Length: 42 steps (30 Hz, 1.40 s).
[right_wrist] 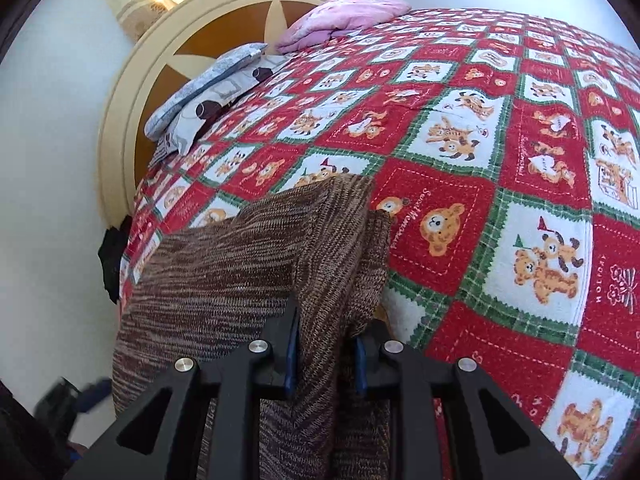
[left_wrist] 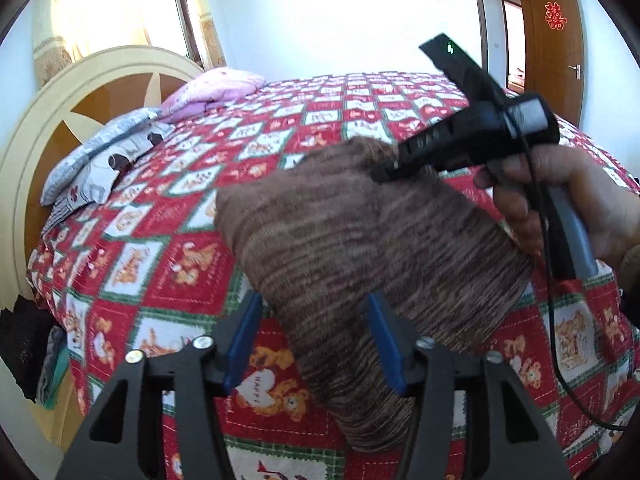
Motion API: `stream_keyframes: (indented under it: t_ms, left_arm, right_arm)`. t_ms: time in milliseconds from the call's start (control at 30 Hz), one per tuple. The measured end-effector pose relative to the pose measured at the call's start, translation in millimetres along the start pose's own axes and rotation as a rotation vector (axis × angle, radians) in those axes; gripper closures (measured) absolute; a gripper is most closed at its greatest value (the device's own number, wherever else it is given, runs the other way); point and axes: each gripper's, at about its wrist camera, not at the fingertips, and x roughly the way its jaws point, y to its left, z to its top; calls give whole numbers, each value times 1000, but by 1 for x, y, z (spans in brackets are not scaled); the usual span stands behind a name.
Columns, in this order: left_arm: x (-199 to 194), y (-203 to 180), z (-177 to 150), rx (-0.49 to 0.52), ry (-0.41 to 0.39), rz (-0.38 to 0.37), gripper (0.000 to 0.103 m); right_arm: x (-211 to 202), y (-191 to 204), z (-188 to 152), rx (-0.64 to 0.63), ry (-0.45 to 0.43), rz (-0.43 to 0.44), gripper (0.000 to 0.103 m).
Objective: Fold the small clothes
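Fingers pinching striped brown knit

The brown garment is a rough, matt, marled knit. Beneath it, the bedspread is soft printed cloth, faintly fuzzy. Behind the bedspread, the headboard looks like painted, smooth wood. Each claw is matt black plastic with blue pads and shiny metal bolts.
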Motion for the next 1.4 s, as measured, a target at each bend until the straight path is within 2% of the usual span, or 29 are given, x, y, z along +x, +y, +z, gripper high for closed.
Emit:
stream_keyframes:
  t_ms: [167,267,333,400,467,567,633,667,700,800,867,967,1100,1233,1400]
  left_arm:
    - [1,6,7,-4,-12,40,34]
    - [7,17,13,-18,-24,81,27]
    - [13,24,17,-30,-25,112,26]
    - [21,33,20,-52,-21,119,25]
    - [30,38,21,-57,-13,139,18]
    - [46,42,15,-59,27,165,14]
    - [50,45,11,-77,37,162,13]
    - [48,45,10,-80,34,163,12]
    - [49,45,9,-72,35,167,11]
    - [51,45,10,-81,38,175,5]
    - [55,48,8,-102,34,184,0]
    - [54,53,5,-136,27,163,0]
    - [29,50,8,-147,16,149,0]
    - [-15,34,22,-87,-106,163,0]
    - [-60,22,39,-89,-208,110,0]
  right_arm:
    - [-4,-2,-1,6,-21,-15,75]
    - [-27,4,-4,-13,-95,-55,71]
    - [-49,13,-10,-28,-155,-61,57]
    - [-69,24,-17,-48,-202,-13,52]
    - [-80,42,-28,-106,-213,38,52]
    - [-64,60,-43,-164,-98,148,52]
    - [-51,59,-52,-170,-59,90,52]
    - [-41,51,-57,-153,-38,20,52]
    - [-35,44,-59,-128,-29,-10,53]
    - [-34,29,-68,-98,-63,26,53]
    - [-36,34,-71,-129,-66,-14,53]
    - [-39,47,-79,-177,-66,-82,52]
    - [-76,56,-96,-169,-130,-149,49]
    - [-127,76,-110,-215,-253,-224,43]
    - [-174,99,-121,-250,-363,-289,41]
